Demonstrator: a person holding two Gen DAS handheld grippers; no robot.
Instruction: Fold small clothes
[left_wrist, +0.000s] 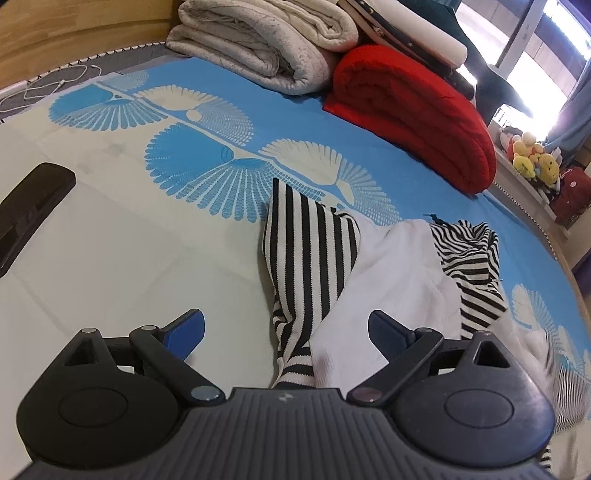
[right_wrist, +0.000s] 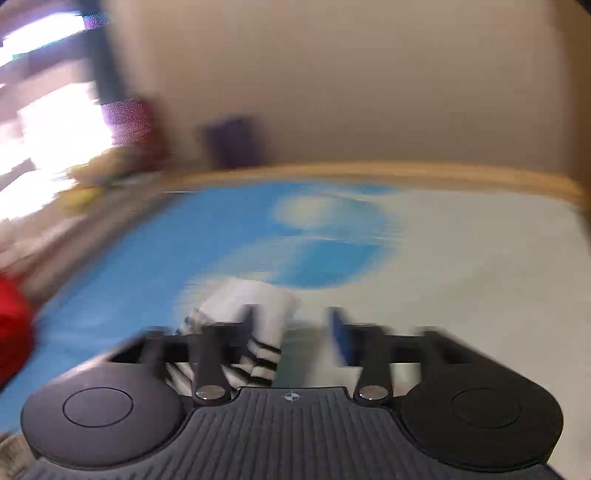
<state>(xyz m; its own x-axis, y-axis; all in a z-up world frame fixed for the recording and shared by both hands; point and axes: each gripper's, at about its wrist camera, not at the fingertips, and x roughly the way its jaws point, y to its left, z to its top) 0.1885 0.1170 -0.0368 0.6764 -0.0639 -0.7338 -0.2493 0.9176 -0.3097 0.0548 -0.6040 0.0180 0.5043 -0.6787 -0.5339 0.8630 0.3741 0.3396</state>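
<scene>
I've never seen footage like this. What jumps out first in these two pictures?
Probably the bright red folded blanket at the far side of the bed, beside a pale rolled quilt. Next comes the crumpled black-and-white striped garment, lying on the blue-and-white patterned bedsheet straight ahead of the left tool, whose blue-padded fingers stand apart. The right wrist view is badly blurred; its tool looks open over striped and white cloth.

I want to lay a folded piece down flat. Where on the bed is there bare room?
Free: the pale sheet left of the striped garment, short of the black object at the left edge. Crowded: the far side, with the grey blanket and red blanket; clothes cover the right.
</scene>
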